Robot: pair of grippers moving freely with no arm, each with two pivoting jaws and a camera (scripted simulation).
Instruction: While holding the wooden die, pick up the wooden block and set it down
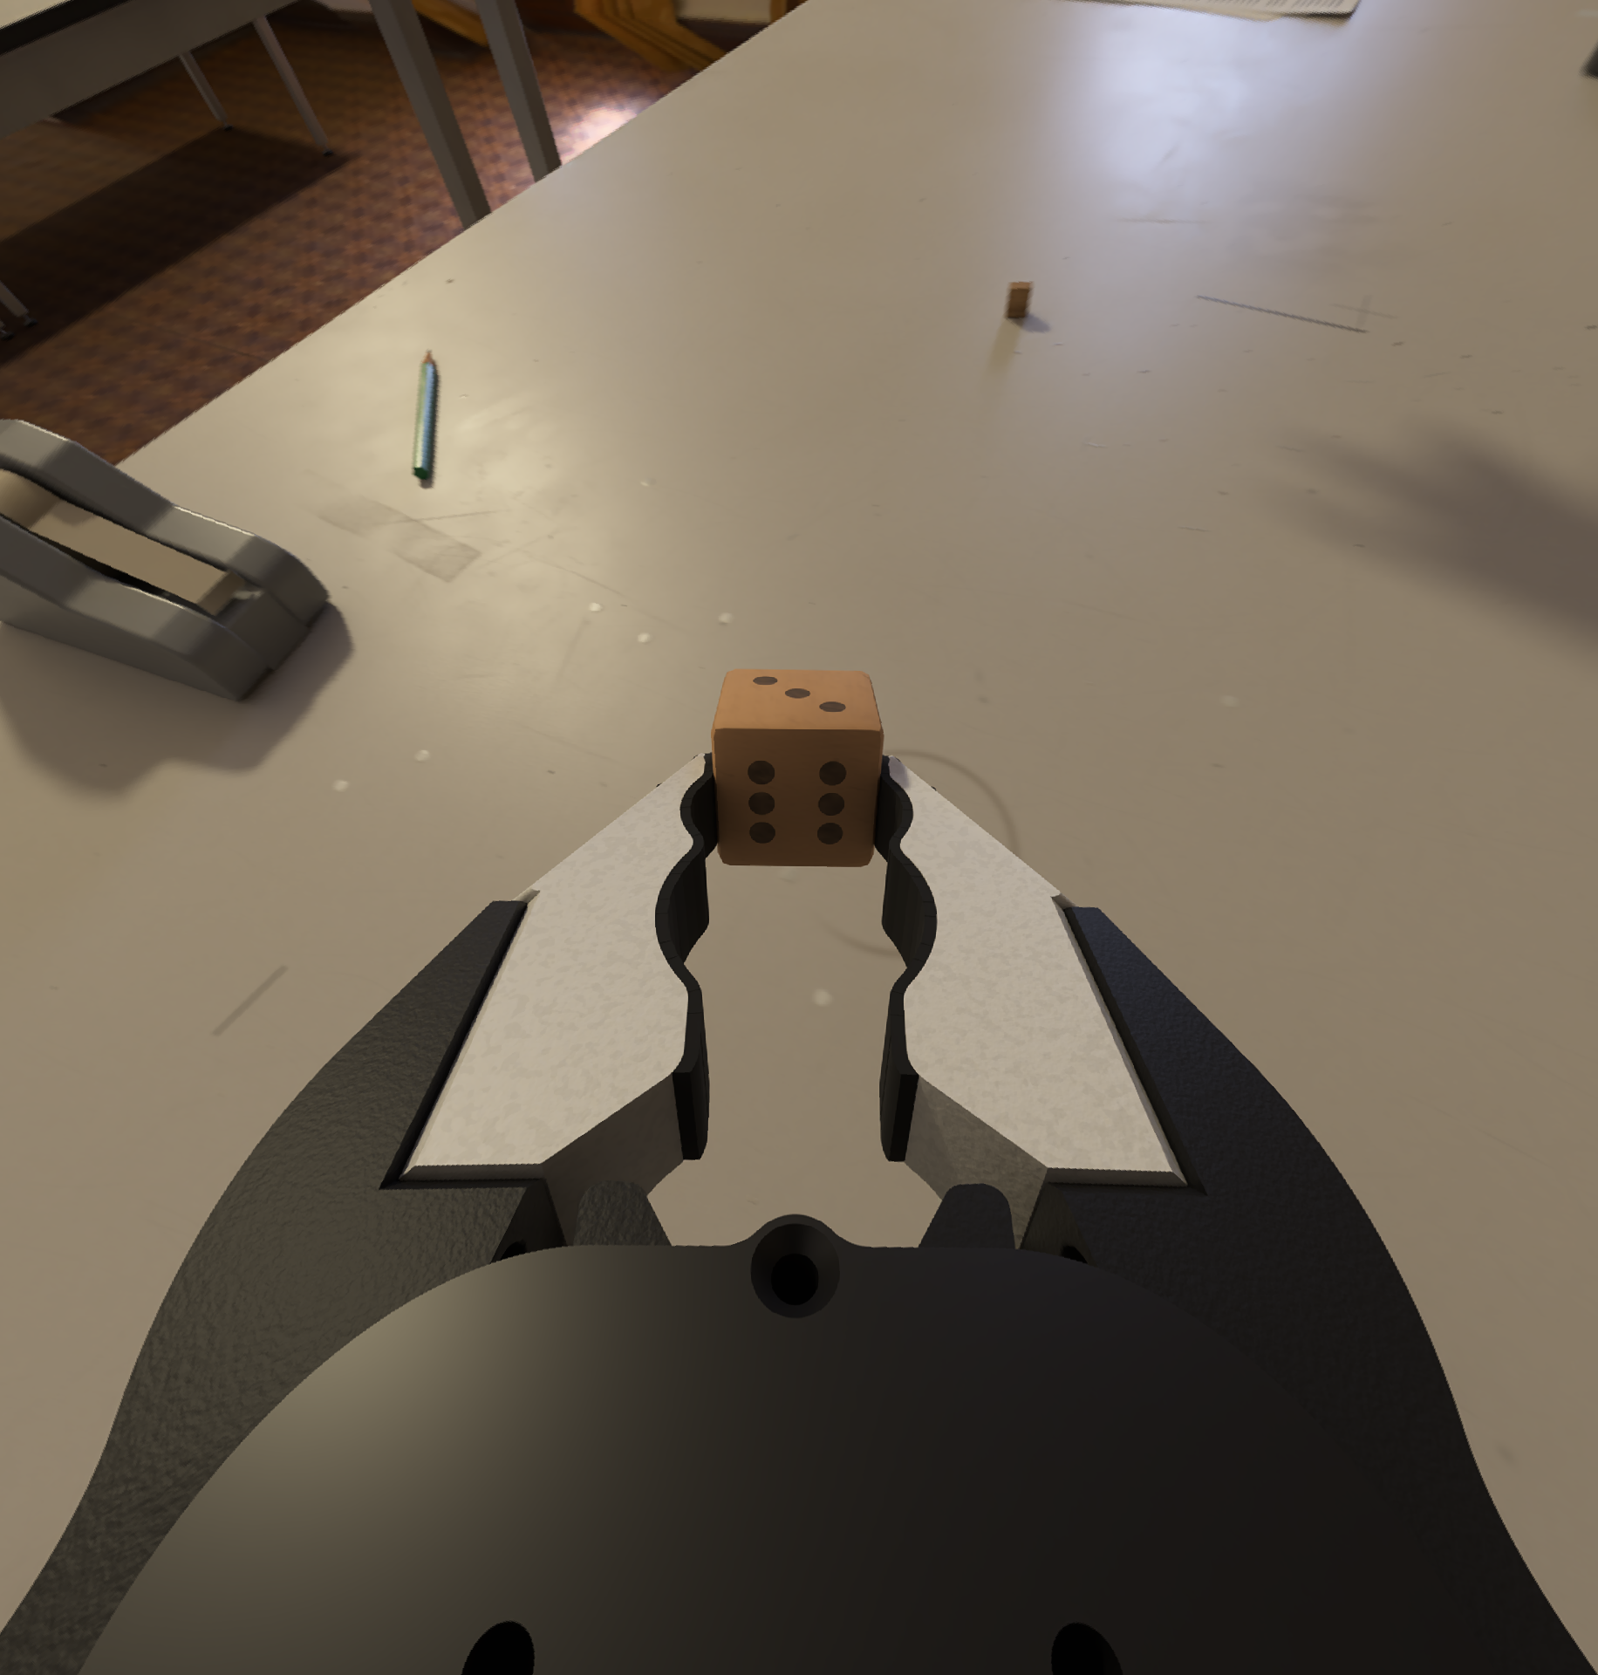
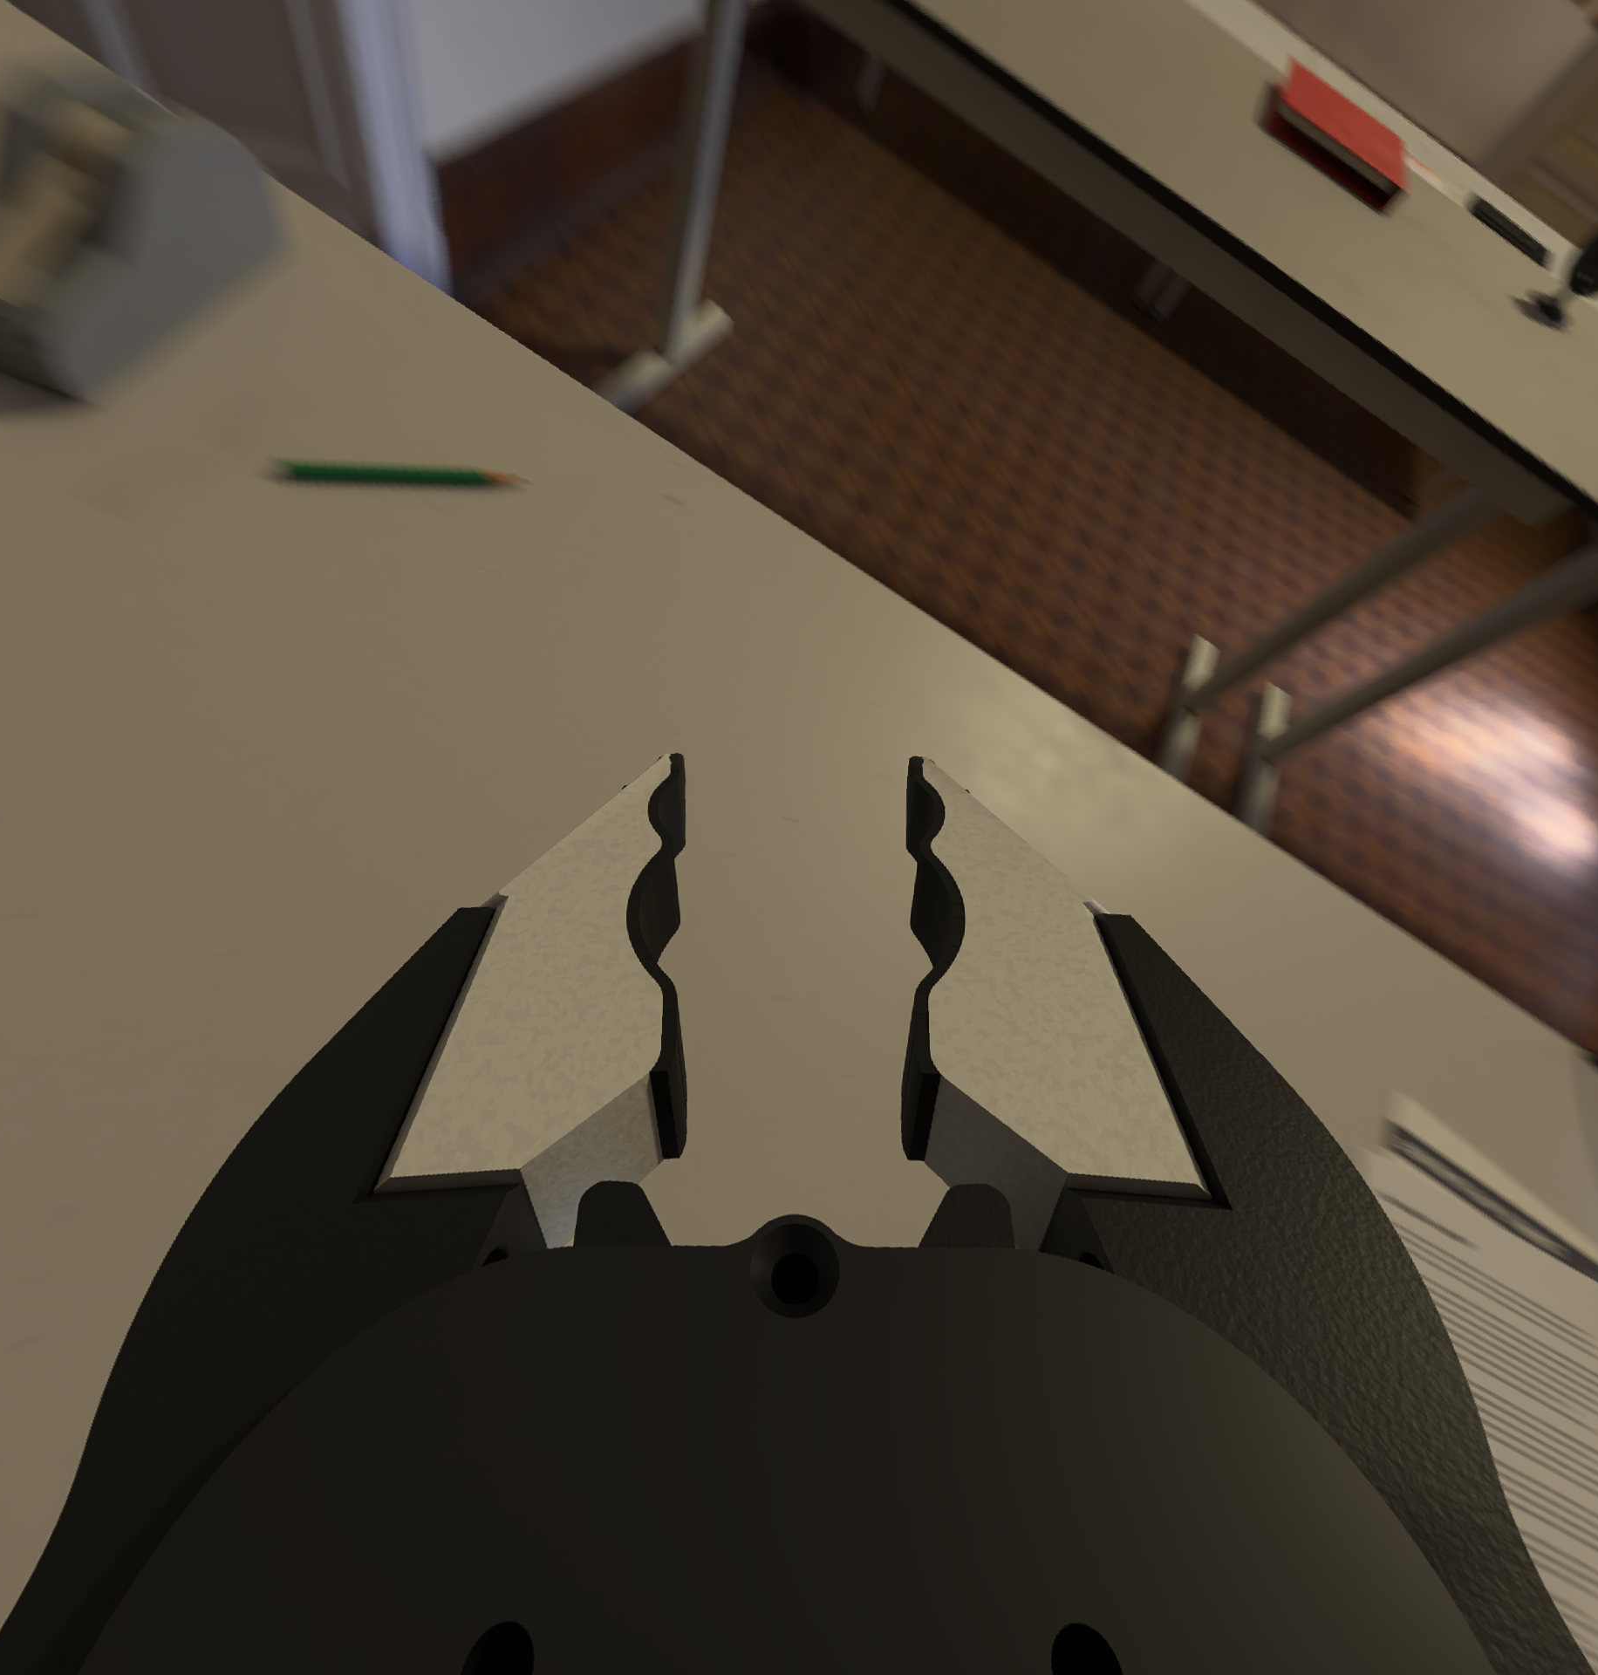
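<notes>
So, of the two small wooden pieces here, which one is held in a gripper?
The wooden die, the cube with dark dots, sits clamped between the left gripper's fingertips. The plain wooden block stands alone, far off on the table.

A grey tape dispenser (image 1: 134,571) is set at the left of the pale table (image 1: 868,408), with a green pencil (image 1: 425,417) laid flat well apart from it, nearer the table's edge. A printed sheet (image 2: 1520,1341) is seen at the right margin. On a neighbouring table (image 2: 1140,208), across patterned brown carpet (image 2: 1004,471), a red book (image 2: 1339,136) is placed.
</notes>
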